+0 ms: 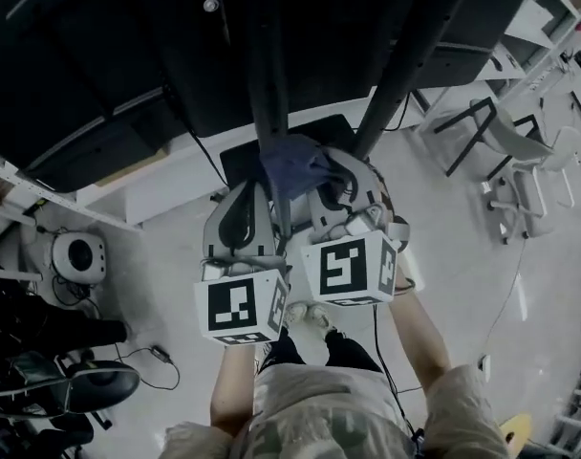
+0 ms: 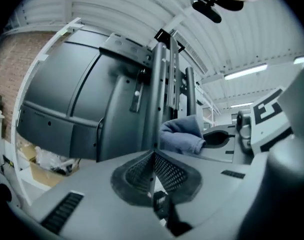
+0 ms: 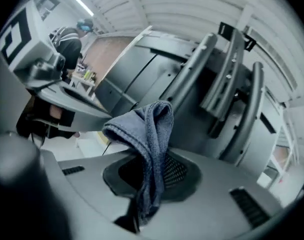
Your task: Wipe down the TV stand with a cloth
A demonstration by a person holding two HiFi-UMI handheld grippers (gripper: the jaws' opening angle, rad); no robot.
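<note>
The TV stand [image 1: 268, 84] shows as two dark posts under the wide dark back of the screen [image 1: 80, 55], and both grippers are close in front of the post at the left of the head view. The blue-grey cloth [image 3: 148, 126] is bunched right at this post, above the stand's dark base plate [image 1: 241, 159]. Whether it touches the post, I cannot tell.

To the right the pale floor [image 1: 453, 256] is open as far as a white chair [image 1: 522, 175]. To the left a white shelf edge [image 1: 42, 194] and a round device [image 1: 78, 254] stand near.

The fingers of the right gripper [image 3: 149, 176] are clamped on the cloth, which folds over their tips. The left gripper [image 2: 153, 160] is just beside it, fingers pressed together with nothing between them.
</note>
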